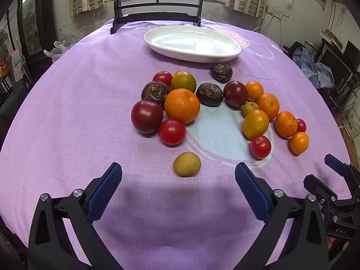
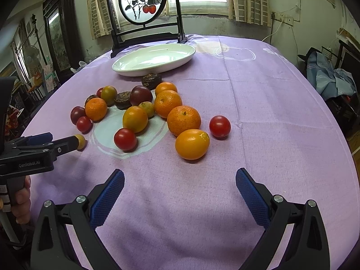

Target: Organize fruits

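Currently both tools wide open, nothing held. Left gripper low over purple tablecloth, blue ribbed pads spread, small yellowish fruit lying on cloth just ahead of the gap between the fingers, not touched. Same small fruit at in right view, partly hidden behind the left tool's finger tip. Right gripper also spread, hovering over bare cloth, nearest item an orange kumquat-like fruit just ahead, apart from both pads. Fruit pile loose on cloth mid-table: big mandarin touching dark red plum and red tomato; brown wrinkled fruit behind them; green-orange citrus beside another tomato. Second group to the right: plum, brown fruit, several small oranges and tomatoes, one lone tomato slightly off to the side. One more brown fruit just beside white oval plate, plate holding nothing, far side of pile. Round painted screen on dark stand behind plate. Hand gripping left tool's handle at frame edge.
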Available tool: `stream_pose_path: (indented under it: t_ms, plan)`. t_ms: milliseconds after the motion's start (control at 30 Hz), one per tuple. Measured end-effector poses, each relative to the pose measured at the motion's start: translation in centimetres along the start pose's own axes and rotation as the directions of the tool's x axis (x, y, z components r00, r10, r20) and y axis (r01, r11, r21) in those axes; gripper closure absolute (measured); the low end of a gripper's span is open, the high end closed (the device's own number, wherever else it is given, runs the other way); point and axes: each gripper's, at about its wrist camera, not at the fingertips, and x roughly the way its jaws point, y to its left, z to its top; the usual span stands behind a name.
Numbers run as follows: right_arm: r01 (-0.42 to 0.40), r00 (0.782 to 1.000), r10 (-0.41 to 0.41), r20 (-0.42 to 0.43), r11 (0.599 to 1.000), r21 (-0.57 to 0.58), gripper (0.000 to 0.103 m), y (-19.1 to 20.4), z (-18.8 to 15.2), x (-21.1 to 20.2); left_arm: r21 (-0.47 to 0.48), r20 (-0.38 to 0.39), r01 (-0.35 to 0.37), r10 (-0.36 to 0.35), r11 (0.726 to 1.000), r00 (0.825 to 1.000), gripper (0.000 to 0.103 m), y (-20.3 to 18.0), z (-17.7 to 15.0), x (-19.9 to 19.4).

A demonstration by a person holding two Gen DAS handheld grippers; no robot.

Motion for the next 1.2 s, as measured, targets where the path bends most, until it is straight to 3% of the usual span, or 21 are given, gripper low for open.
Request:
stream_pose_path:
  t_ms: [1200]
  plan:
    - [-0.012, 1.000, 0.012, -0.016, 1.000, 0.003, 0.003, 0.17, -0.37, 0.29, 0.013, -0.009, -0.005, 0.005, 1.000, 1.000, 0.004, -0.54, -0.57, 0.11]
